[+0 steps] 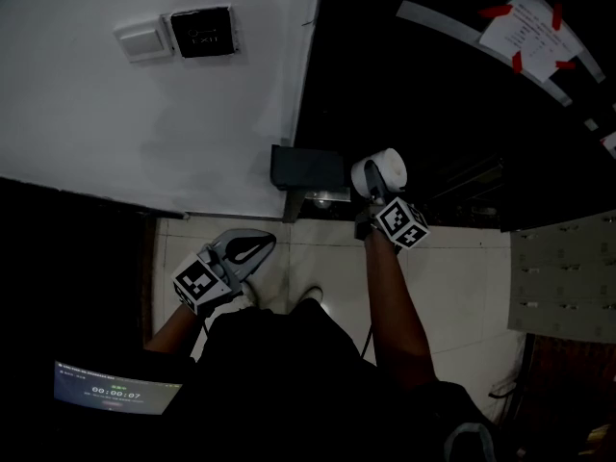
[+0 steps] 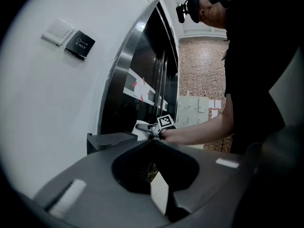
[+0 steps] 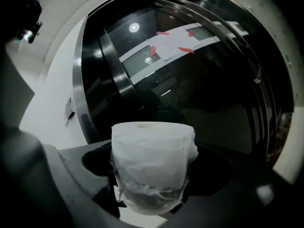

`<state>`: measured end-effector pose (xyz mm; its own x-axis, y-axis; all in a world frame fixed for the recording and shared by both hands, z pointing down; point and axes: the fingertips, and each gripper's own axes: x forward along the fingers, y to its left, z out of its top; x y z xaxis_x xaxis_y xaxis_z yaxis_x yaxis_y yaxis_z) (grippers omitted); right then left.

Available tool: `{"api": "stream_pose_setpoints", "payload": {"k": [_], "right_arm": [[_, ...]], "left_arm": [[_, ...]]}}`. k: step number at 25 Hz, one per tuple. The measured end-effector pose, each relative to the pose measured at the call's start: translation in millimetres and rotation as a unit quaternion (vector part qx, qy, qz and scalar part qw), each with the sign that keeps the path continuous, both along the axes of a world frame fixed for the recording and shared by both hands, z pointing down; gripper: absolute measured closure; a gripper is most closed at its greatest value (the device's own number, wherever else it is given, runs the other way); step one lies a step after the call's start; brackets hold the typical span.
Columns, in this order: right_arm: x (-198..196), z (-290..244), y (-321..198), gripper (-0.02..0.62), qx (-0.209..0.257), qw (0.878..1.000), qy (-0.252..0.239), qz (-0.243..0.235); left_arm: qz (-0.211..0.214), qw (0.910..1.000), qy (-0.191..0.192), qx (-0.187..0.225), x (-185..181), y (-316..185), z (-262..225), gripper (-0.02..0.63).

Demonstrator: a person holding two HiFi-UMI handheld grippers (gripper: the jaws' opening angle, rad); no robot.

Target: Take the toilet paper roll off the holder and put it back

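Observation:
A white toilet paper roll point(image 1: 380, 173) is clamped upright between the jaws of my right gripper point(image 1: 377, 187), just right of the dark holder point(image 1: 308, 168) fixed low on the wall. In the right gripper view the roll point(image 3: 153, 167) fills the space between the jaws of that gripper point(image 3: 152, 194), wrapped in thin plastic, in front of the black glass door. My left gripper point(image 1: 246, 248) hangs lower left over the floor, its jaws together and nothing in them. From the left gripper view I see the holder point(image 2: 108, 140), the roll point(image 2: 140, 128) and the right gripper's marker cube point(image 2: 165, 121).
A white switch point(image 1: 144, 38) and a black exit button point(image 1: 202, 32) sit on the white wall. The black glass door point(image 1: 452, 94) carries a paper taped with red strips point(image 1: 527, 29). Grey lockers point(image 1: 563, 277) stand at right. A timer screen point(image 1: 114, 388) glows at bottom left.

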<state>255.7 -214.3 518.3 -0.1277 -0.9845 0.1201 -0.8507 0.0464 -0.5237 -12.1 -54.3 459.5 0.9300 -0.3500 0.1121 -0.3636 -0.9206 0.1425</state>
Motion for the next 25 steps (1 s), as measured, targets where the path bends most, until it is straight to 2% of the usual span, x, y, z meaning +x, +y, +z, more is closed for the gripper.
{"api": "stream_pose_setpoints", "payload": {"k": [3, 6, 8, 10, 13, 14, 16, 25], "right_arm": [[3.0, 24.4, 4.8, 0.146, 0.004, 0.995, -0.1, 0.016], [-0.1, 45.4, 7.9, 0.146, 0.004, 0.978, -0.206, 0.032], [-4.7, 57.3, 8.8, 0.146, 0.002, 0.965, -0.259, 0.037], [-9.1, 69.5, 9.8, 0.146, 0.001, 0.946, -0.32, 0.046], [-14.4, 90.3, 12.3, 0.146, 0.003, 0.9, -0.431, 0.069], [-16.2, 95.4, 13.2, 0.146, 0.003, 0.888, -0.454, 0.073], [-20.4, 100.8, 14.4, 0.146, 0.001, 0.881, -0.468, 0.072], [-39.2, 104.2, 15.1, 0.146, -0.016, 0.88, -0.47, 0.058]], "left_arm": [[-0.005, 1.0, -0.002, -0.005, -3.1, -0.4, -0.1, 0.601], [-0.009, 1.0, -0.002, 0.002, -8.0, -1.5, 5.1, 0.601], [-0.009, 0.9999, -0.002, 0.005, -9.3, -1.3, 6.7, 0.601], [-0.009, 1.0, -0.001, 0.005, -9.5, -0.8, 6.7, 0.601], [-0.009, 0.9999, 0.0, 0.005, -10.6, -0.2, 7.9, 0.601], [-0.009, 0.9999, 0.0, 0.008, -10.8, 0.0, 8.6, 0.601], [-0.008, 0.9999, 0.001, 0.01, -11.0, 0.5, 8.5, 0.601], [-0.01, 0.9999, 0.0, 0.01, -15.4, 0.8, 10.4, 0.601]]}}
